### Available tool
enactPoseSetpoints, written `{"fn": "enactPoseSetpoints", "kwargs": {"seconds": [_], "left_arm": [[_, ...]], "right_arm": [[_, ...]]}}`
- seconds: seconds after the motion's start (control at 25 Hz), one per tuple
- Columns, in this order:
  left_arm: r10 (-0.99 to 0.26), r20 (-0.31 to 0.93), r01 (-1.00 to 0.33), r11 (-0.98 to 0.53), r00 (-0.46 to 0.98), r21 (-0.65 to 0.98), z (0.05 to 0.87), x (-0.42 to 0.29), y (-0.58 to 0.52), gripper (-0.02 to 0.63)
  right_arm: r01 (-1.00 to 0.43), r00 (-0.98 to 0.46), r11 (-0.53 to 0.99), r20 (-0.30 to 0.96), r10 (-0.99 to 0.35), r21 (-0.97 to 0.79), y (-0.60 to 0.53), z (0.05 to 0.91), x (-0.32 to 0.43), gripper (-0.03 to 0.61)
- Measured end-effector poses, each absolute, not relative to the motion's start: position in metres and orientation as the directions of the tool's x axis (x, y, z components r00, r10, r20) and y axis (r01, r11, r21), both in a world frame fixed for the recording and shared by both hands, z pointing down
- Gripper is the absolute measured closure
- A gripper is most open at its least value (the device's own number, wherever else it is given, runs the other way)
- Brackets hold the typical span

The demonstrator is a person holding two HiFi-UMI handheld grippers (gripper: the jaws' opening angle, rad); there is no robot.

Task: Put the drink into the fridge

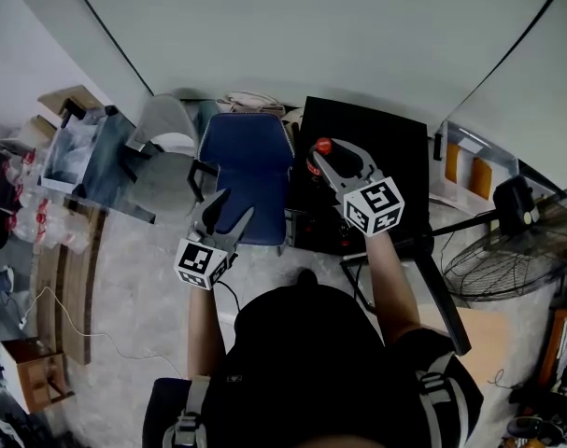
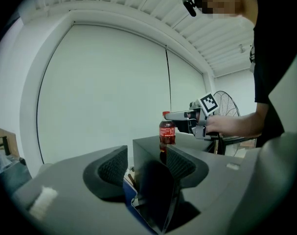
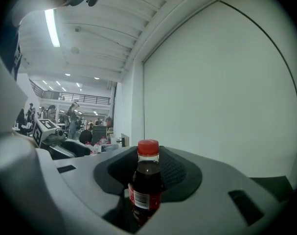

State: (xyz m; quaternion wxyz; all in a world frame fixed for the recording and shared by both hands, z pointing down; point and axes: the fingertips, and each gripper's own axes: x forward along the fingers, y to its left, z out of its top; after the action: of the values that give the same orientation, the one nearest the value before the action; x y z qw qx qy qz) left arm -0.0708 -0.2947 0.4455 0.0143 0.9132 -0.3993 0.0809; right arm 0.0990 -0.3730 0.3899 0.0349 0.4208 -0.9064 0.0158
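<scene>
Drink bottle (image 3: 147,185) stands upright, red cap on top and long axis vertical, directly between the jaws of the right gripper (image 1: 332,154). The jaws are half closed and their pads seem to press its sides. It is at the left front part of the black fridge (image 1: 381,138) top; whether it rests there or is lifted is unclear. The left gripper (image 1: 232,208), jaws apart and empty, hangs beside the fridge's left front corner by the blue chair (image 1: 250,157), so it is likely freer for the door.
</scene>
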Motion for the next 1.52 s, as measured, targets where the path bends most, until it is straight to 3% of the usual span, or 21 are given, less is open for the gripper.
{"fn": "enactPoseSetpoints", "kwargs": {"seconds": [1.52], "left_arm": [[-0.633,0.142,-0.637,-0.771,0.761,-0.022,0.447,-0.101,-0.245,0.368]], "right_arm": [[-0.865,-0.495,0.498,0.051,-0.867,0.065,-0.304,0.368,0.099,0.446]]}}
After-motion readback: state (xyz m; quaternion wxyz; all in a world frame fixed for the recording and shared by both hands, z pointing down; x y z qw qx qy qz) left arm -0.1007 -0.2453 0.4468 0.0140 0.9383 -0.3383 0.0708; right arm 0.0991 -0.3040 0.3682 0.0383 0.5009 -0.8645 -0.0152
